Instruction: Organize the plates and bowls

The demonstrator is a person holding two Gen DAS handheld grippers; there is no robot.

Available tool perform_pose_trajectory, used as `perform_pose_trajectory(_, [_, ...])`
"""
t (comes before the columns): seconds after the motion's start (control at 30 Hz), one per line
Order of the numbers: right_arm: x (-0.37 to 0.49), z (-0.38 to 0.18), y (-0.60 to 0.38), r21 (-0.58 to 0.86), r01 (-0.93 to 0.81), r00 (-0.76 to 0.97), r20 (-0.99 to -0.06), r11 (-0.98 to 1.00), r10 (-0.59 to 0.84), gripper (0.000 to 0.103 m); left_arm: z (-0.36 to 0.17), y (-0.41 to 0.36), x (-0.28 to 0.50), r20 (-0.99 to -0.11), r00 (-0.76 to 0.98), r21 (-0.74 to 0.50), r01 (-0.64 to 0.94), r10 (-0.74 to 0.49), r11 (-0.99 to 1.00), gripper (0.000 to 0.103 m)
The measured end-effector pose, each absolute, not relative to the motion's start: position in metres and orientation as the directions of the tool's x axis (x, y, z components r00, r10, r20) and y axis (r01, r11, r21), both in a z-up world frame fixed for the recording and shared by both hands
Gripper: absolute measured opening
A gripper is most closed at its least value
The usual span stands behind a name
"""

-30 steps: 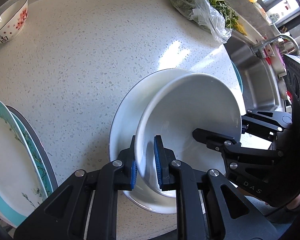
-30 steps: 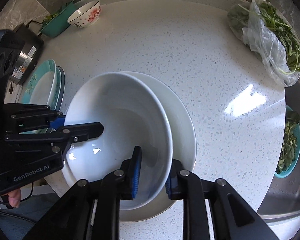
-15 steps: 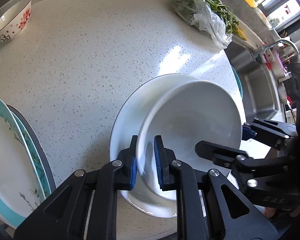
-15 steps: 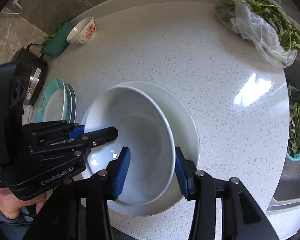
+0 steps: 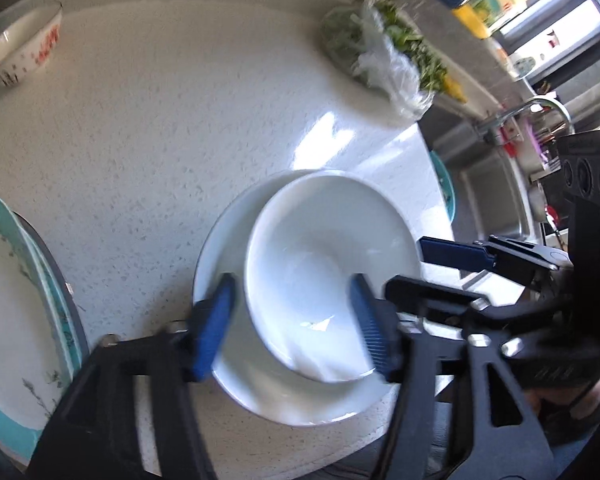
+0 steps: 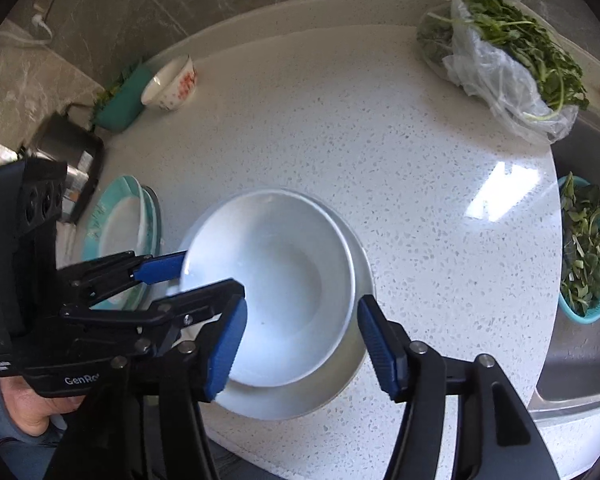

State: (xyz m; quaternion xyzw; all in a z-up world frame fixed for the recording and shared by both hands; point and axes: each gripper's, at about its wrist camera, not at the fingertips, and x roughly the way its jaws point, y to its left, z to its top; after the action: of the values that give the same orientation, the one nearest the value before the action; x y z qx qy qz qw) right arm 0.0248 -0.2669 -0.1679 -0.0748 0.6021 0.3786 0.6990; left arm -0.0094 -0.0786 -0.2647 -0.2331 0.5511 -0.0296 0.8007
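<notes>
A plain white bowl [image 5: 332, 264] [image 6: 284, 276] sits in a white plate [image 5: 220, 240] [image 6: 284, 404] near the counter's front edge. My left gripper [image 5: 292, 324] hovers over the bowl's near rim. Its jaws are opening and the blue pads stand clear of the rim on both sides. In the right wrist view the left gripper [image 6: 192, 280] reaches in from the left. My right gripper [image 6: 302, 346] straddles the opposite rim. Its jaws are also opening and touch nothing. The left wrist view shows the right gripper [image 5: 428, 272] at the bowl's right edge.
A stack of teal-rimmed plates [image 5: 12, 300] [image 6: 120, 232] lies to the left. A floral bowl [image 5: 24, 48] [image 6: 170, 84] stands at the back beside a teal container [image 6: 120, 100]. Bagged greens [image 5: 388, 60] [image 6: 500, 52], a teal colander [image 6: 588, 248] and the sink [image 5: 496, 200] are on the right.
Both grippers were shut on the white bowl's rim and have let go, their jaws spreading wide. The bowl now rests in the plate. The right gripper has lifted a little.
</notes>
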Motion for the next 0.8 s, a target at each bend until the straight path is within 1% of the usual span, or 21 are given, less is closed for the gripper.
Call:
perform_pose_trajectory(0.03, [0.028, -0.161, -0.273, 0.371, -0.609, -0.010, -0.887, 0.701, 0.462, 0.067, -0.258, -0.077, -0.012, -0.863, 0.403, -0.411, -0.208, -0.305, 0.888, 0.081])
perform_pose_trajectory(0.07, [0.033, -0.151, -0.279, 0.393, -0.600, -0.004, -0.872, 0.697, 0.489, 0.071, -0.251, -0.074, -0.015, -0.853, 0.415, -0.429, -0.207, -0.318, 0.879, 0.094])
perform_pose_trajectory(0.1, [0.038, -0.145, -0.283, 0.414, -0.596, -0.001, -0.857, 0.688, 0.515, 0.074, -0.244, -0.071, -0.017, -0.845, 0.422, -0.442, -0.208, -0.327, 0.873, 0.103])
perform_pose_trajectory(0.17, [0.051, -0.129, -0.289, 0.467, -0.585, 0.000, -0.817, 0.663, 0.576, 0.086, -0.221, -0.058, -0.025, -0.830, 0.453, -0.454, -0.210, -0.325, 0.866, 0.103])
perform_pose_trajectory(0.23, [0.065, -0.115, -0.288, 0.526, -0.584, -0.015, -0.769, 0.619, 0.639, 0.089, -0.194, -0.038, -0.030, -0.807, 0.491, -0.471, -0.201, -0.328, 0.859, 0.103])
perform_pose_trajectory(0.27, [0.072, -0.108, -0.284, 0.549, -0.586, -0.022, -0.746, 0.596, 0.666, 0.093, -0.179, -0.026, -0.033, -0.791, 0.517, -0.481, -0.195, -0.327, 0.855, 0.103])
perform_pose_trajectory(0.33, [0.083, -0.096, -0.270, 0.576, -0.597, -0.038, -0.715, 0.559, 0.698, 0.096, -0.150, 0.000, -0.036, -0.771, 0.560, -0.468, -0.178, -0.302, 0.866, 0.103])
perform_pose_trajectory(0.4, [0.096, -0.083, -0.248, 0.599, -0.607, -0.051, -0.685, 0.522, 0.727, 0.096, -0.120, 0.036, -0.041, -0.755, 0.620, -0.395, -0.171, -0.213, 0.903, 0.103])
perform_pose_trajectory(0.47, [0.105, -0.074, -0.222, 0.600, -0.618, -0.056, -0.678, 0.508, 0.733, 0.096, -0.103, 0.079, -0.041, -0.742, 0.663, -0.295, -0.193, -0.098, 0.936, 0.103])
perform_pose_trajectory(0.5, [0.111, -0.071, -0.205, 0.595, -0.629, -0.062, -0.680, 0.500, 0.731, 0.096, -0.103, 0.106, -0.038, -0.761, 0.648, -0.257, -0.234, -0.046, 0.938, 0.103])
perform_pose_trajectory(0.53, [0.116, -0.069, -0.186, 0.583, -0.639, -0.060, -0.689, 0.502, 0.723, 0.096, -0.106, 0.131, -0.034, -0.775, 0.632, -0.255, -0.266, -0.032, 0.930, 0.103])
perform_pose_trajectory(0.63, [0.130, -0.077, -0.131, 0.585, -0.638, -0.094, -0.704, 0.500, 0.704, 0.096, -0.127, 0.194, -0.016, -0.816, 0.576, -0.274, -0.332, -0.036, 0.903, 0.103])
perform_pose_trajectory(0.7, [0.141, -0.090, -0.092, 0.588, -0.601, -0.115, -0.735, 0.542, 0.669, 0.096, -0.146, 0.231, -0.002, -0.843, 0.537, -0.240, -0.365, -0.007, 0.899, 0.101])
perform_pose_trajectory(0.77, [0.148, -0.105, -0.058, 0.636, -0.562, -0.178, -0.717, 0.528, 0.674, 0.092, -0.167, 0.262, 0.015, -0.858, 0.514, -0.233, -0.372, -0.009, 0.899, 0.101])
perform_pose_trajectory(0.8, [0.153, -0.115, -0.040, 0.656, -0.528, -0.191, -0.711, 0.540, 0.677, 0.092, -0.180, 0.277, 0.024, -0.866, 0.499, -0.253, -0.380, -0.033, 0.890, 0.101])
